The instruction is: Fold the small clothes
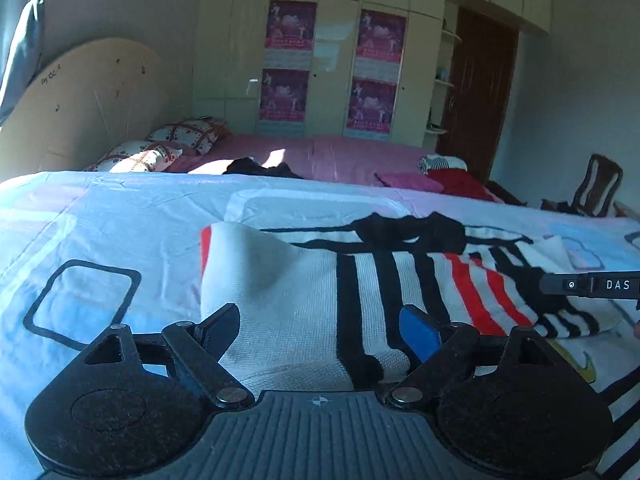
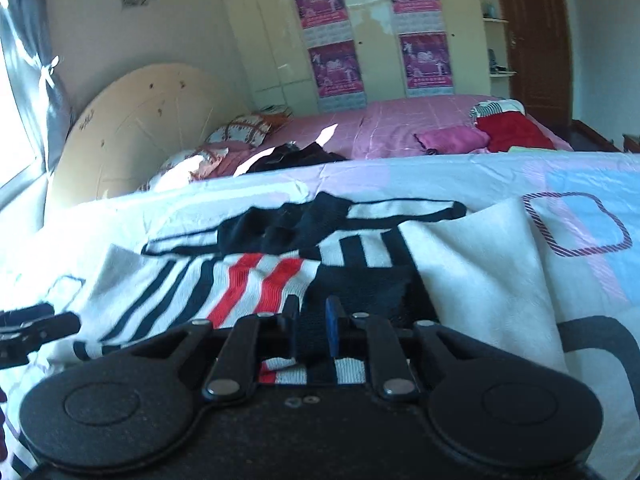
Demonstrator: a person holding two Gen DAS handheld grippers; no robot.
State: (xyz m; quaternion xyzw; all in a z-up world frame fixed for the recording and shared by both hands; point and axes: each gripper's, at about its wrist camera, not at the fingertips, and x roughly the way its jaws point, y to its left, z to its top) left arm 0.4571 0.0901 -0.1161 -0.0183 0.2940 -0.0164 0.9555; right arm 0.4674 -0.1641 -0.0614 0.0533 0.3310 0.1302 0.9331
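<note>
Left gripper (image 1: 320,328), fingers wide apart, straddles the white knitted sweater with black and red stripes (image 1: 304,304), its length running sideways; right gripper (image 2: 314,324) nearly closed over its dark hem.

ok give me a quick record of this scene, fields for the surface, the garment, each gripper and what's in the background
surface: bed sheet, pale blue and pink with outlined squares
garment: striped knit sweater, white with black and red stripes, lying partly folded on the sheet
left gripper: open, fingers wide either side of a raised fold of the sweater
right gripper: fingers nearly together around dark knit; grip unclear
background: second bed with pink cover, wardrobe with posters
</note>
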